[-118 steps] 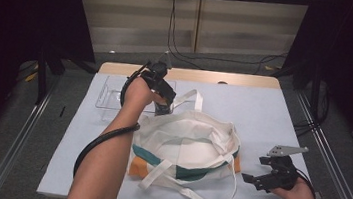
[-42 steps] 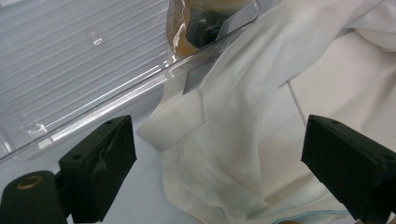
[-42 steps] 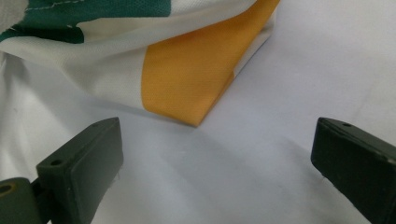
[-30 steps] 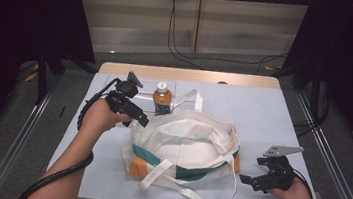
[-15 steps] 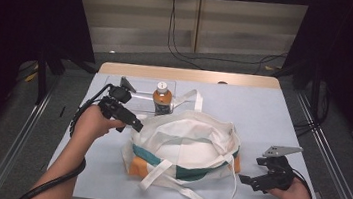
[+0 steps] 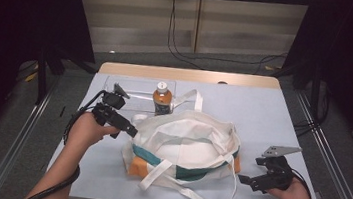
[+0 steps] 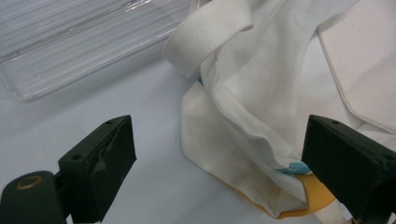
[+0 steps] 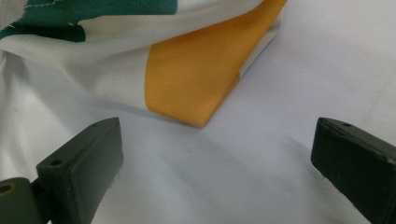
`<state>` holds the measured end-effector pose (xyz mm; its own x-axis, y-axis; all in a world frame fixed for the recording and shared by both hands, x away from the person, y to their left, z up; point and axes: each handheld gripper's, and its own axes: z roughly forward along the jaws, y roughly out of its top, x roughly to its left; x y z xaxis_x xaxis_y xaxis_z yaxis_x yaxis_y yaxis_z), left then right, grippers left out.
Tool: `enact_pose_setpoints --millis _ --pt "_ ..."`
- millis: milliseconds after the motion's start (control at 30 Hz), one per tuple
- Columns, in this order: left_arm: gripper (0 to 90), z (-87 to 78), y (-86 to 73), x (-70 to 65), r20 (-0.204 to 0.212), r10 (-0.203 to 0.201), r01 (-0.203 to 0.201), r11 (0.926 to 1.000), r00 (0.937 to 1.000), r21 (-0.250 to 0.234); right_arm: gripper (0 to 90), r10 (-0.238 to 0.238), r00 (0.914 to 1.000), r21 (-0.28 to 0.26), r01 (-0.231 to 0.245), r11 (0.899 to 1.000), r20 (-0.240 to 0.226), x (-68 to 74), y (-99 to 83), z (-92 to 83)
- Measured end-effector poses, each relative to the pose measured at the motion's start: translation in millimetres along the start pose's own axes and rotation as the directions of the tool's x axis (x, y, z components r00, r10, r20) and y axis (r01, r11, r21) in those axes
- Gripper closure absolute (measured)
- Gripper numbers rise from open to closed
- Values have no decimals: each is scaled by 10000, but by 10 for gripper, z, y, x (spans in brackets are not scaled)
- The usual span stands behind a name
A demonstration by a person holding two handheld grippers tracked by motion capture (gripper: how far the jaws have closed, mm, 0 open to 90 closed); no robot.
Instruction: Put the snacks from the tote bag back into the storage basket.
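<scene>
Tote bag (image 6: 184,143): white canvas with teal and orange panels, lying slumped and open-mouthed at the middle of our table (image 6: 272,120), its straps (image 6: 189,191) trailing toward the near edge.

Left gripper (image 6: 130,131): we hold it just beside the bag's left edge, jaws wide with nothing between the pads. In the left gripper view, the bag's folded rim (image 7: 243,121) and an orange corner (image 7: 303,198) sit in front of the right jaw, close but not pinched; a strap loop (image 7: 205,39) curls beyond.

Right gripper (image 6: 246,180): we hold it near the bag's right end, apart from the cloth, jaws wide and empty. In the right gripper view, the orange corner of the bag (image 8: 201,79) lies ahead of the jaws on the bare table sheet (image 8: 303,93).

Bottle (image 6: 162,99): amber drink, white cap, upright behind the bag, touching or just beside its far rim; we cannot tell which.

Clear tray (image 6: 130,91): ribbed plastic, flat on the table at the far left, beside the bottle; also in the left gripper view (image 7: 70,42).
</scene>
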<state>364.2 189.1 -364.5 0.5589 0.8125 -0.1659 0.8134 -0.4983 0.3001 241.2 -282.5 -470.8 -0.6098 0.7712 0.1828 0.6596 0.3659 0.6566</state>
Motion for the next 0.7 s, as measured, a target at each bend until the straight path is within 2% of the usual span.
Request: enact_pose_setpoints --millis 33,100,167,200,533,700 --pt "95 7 -20 9 -13 -144 144 9999 9999 -92 22 -10 10000 23 10 10000 2 2 1 0" --pt "95 7 -48 36 40 -60 60 10000 10000 13 22 -39 10000 -10 39 10000 0 5 2 0" --pt "95 20 -78 50 97 -274 275 9996 9996 -110 22 -58 10000 42 58 10000 -11 7 4 -3" --pt "95 23 -91 66 126 -184 184 9998 9998 -51 22 -56 10000 46 56 10000 -7 8 3 -2" --pt "95 117 -212 113 182 -456 460 9988 9988 -176 22 21 10000 -8 -21 10000 68 -14 -5 -11" --pt "95 158 -256 124 57 -488 489 9987 9988 -160 22 120 9999 -26 -120 9999 82 -15 -9 -9"
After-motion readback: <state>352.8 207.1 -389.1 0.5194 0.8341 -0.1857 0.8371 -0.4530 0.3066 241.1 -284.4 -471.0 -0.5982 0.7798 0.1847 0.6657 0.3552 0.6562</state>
